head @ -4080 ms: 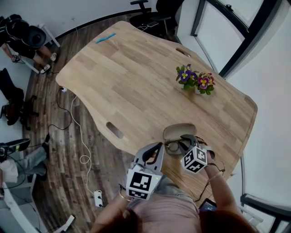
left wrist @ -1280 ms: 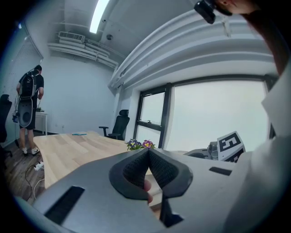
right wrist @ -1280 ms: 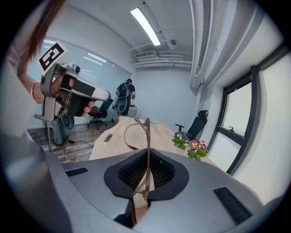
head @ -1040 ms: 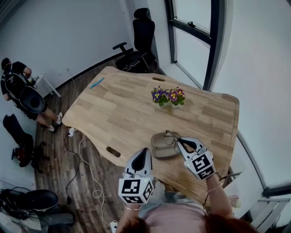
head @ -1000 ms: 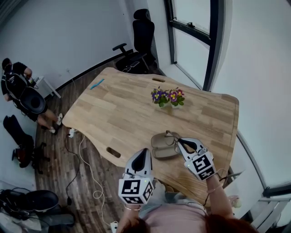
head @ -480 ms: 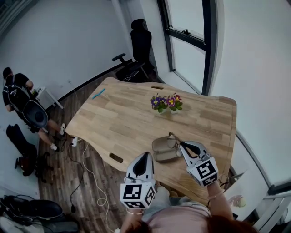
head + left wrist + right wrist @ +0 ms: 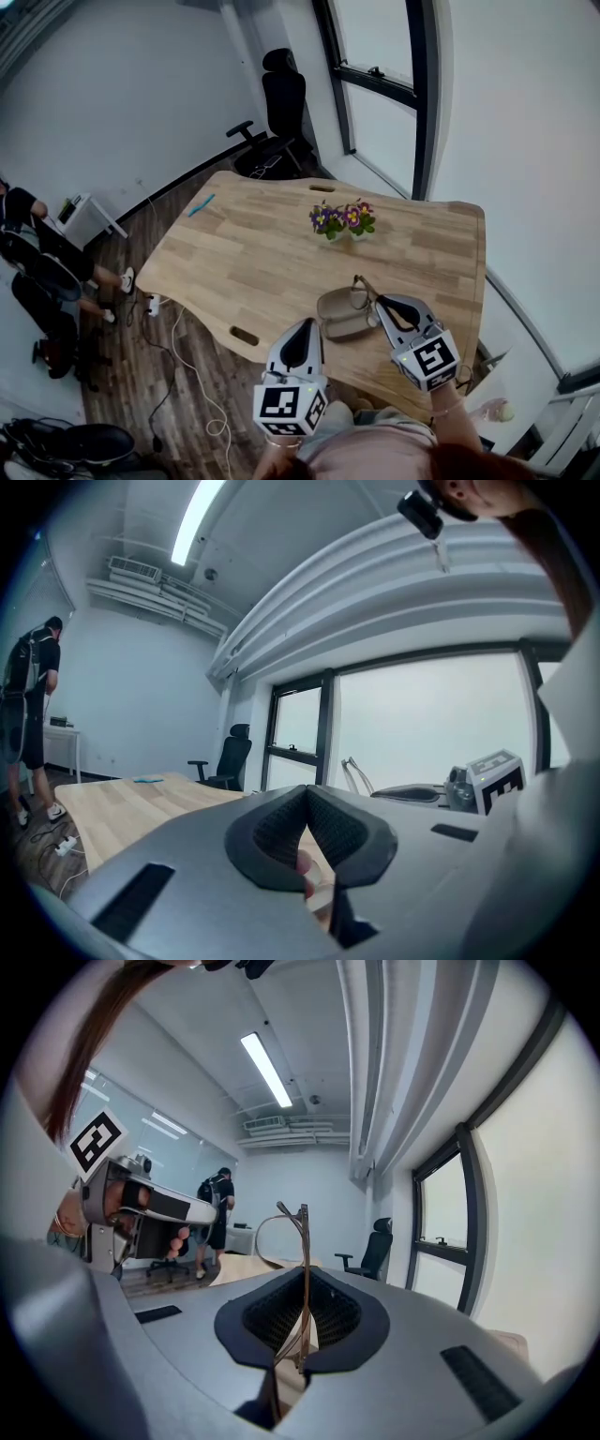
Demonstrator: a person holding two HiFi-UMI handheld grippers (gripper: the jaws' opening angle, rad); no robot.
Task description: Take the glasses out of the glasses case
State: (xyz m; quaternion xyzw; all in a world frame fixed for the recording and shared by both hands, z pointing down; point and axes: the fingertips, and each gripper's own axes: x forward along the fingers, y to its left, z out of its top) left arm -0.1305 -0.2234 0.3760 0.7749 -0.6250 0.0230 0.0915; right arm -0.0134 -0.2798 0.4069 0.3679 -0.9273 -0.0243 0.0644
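Observation:
The tan glasses case (image 7: 339, 317) lies open on the wooden table (image 7: 253, 253), near its front edge. My right gripper (image 7: 378, 302) is shut on the thin-framed glasses (image 7: 358, 289) and holds them just above the case's right end. In the right gripper view the glasses' frame (image 7: 302, 1241) stands upright, pinched between the jaws of the right gripper (image 7: 302, 1279). My left gripper (image 7: 305, 326) hovers just off the table's front edge, left of the case. In its own view the left gripper (image 7: 307, 794) is shut with nothing in it.
A small pot of purple flowers (image 7: 342, 220) stands mid-table behind the case. A blue item (image 7: 200, 205) lies at the far left corner. An office chair (image 7: 279, 103) and a window are beyond the table. Cables (image 7: 178, 328) and a person (image 7: 28, 244) are on the left floor.
The right gripper has lifted the glasses up out of the case. The left gripper has drawn back from the case towards the table's edge. The head view has tilted up.

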